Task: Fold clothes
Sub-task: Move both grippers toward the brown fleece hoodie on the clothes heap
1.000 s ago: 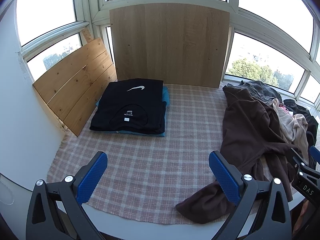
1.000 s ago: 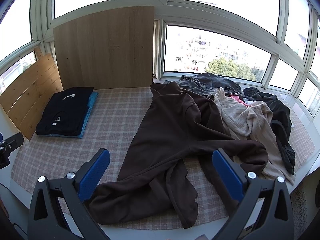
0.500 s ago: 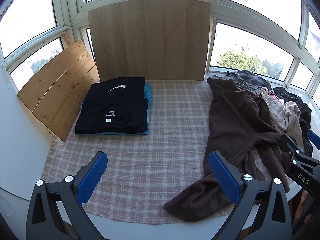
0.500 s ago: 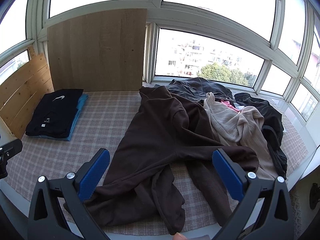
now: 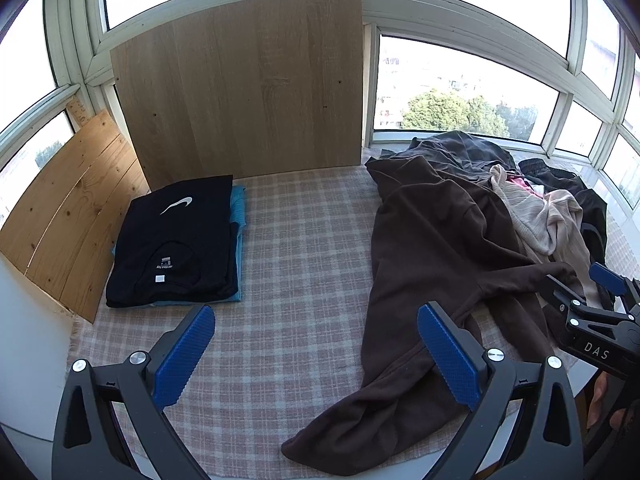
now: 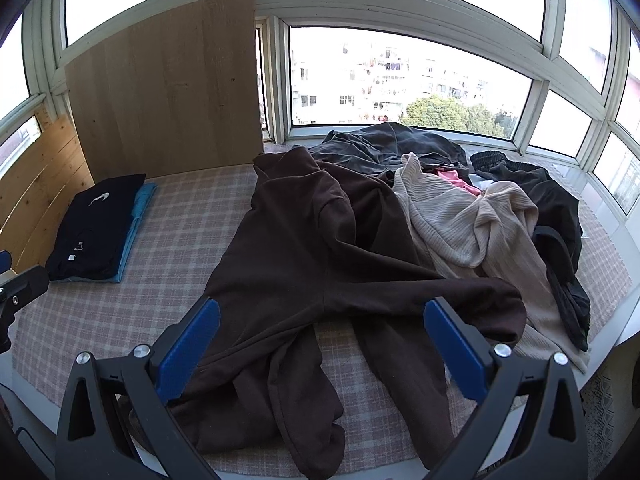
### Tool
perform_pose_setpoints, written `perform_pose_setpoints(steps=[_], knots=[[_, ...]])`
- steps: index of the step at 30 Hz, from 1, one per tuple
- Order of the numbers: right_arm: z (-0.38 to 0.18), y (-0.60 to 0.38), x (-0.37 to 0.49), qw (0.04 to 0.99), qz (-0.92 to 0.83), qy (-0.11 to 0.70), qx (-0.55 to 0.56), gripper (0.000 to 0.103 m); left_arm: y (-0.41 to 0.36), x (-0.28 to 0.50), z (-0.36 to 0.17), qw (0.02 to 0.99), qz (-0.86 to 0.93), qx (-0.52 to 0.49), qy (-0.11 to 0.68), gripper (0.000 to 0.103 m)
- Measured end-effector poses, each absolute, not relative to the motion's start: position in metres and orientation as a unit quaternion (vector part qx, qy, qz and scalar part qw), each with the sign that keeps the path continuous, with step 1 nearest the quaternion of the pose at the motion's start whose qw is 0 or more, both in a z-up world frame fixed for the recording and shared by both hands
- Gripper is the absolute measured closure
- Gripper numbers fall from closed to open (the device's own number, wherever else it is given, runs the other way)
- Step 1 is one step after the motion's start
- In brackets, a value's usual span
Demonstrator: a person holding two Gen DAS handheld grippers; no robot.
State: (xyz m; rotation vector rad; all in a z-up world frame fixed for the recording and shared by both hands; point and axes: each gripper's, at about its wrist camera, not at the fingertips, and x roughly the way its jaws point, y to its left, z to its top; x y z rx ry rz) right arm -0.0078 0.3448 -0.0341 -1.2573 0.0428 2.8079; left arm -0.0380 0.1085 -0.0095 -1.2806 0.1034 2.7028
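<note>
A dark brown hoodie (image 5: 432, 248) lies spread and unfolded on the plaid cloth (image 5: 296, 264), also in the right wrist view (image 6: 304, 264). Behind it is a heap of clothes: a beige ribbed sweater (image 6: 464, 224), a grey garment (image 6: 384, 144), black items (image 6: 556, 208). A folded black Nike shirt (image 5: 176, 240) sits on a folded blue garment (image 5: 239, 216) at the left, also visible in the right wrist view (image 6: 96, 224). My left gripper (image 5: 316, 356) is open and empty above the cloth's front edge. My right gripper (image 6: 320, 348) is open and empty over the hoodie's lower part.
Wooden boards (image 5: 248, 88) lean against the windows at the back and left (image 5: 68, 204). The surface's rounded front edge (image 5: 36, 432) is close below the grippers. The right gripper shows at the right edge of the left wrist view (image 5: 592, 320).
Both grippers have swung to the right and moved slightly forward; the hoodie and clothes heap sit more centrally in both views. Nothing was gripped; the clothes have not moved.
</note>
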Motion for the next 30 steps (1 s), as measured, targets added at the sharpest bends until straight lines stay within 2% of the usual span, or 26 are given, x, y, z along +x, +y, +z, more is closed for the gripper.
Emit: perform_pose_setpoints(steps=[5, 10, 17, 30], knots=[[-0.041, 0.374, -0.031, 0.018, 0.903, 0.040, -0.426, 0.001, 0.136, -0.059, -0.020, 0.085, 0.896, -0.435, 0.042, 0.001], [-0.054, 0.385, -0.052, 0.011, 0.895, 0.009, -0.445, 0.004, 0.167, -0.078, -0.033, 0.095, 0.888, -0.446, 0.058, 0.001], [-0.058, 0.412, -0.070, 0.051, 0.897, -0.007, -0.439, 0.004, 0.208, -0.098, -0.050, 0.101, 0.877, -0.466, 0.063, 0.001], [-0.075, 0.467, -0.089, 0.050, 0.889, 0.034, -0.453, 0.004, 0.275, -0.118, -0.064, 0.107, 0.870, -0.475, 0.074, 0.001]])
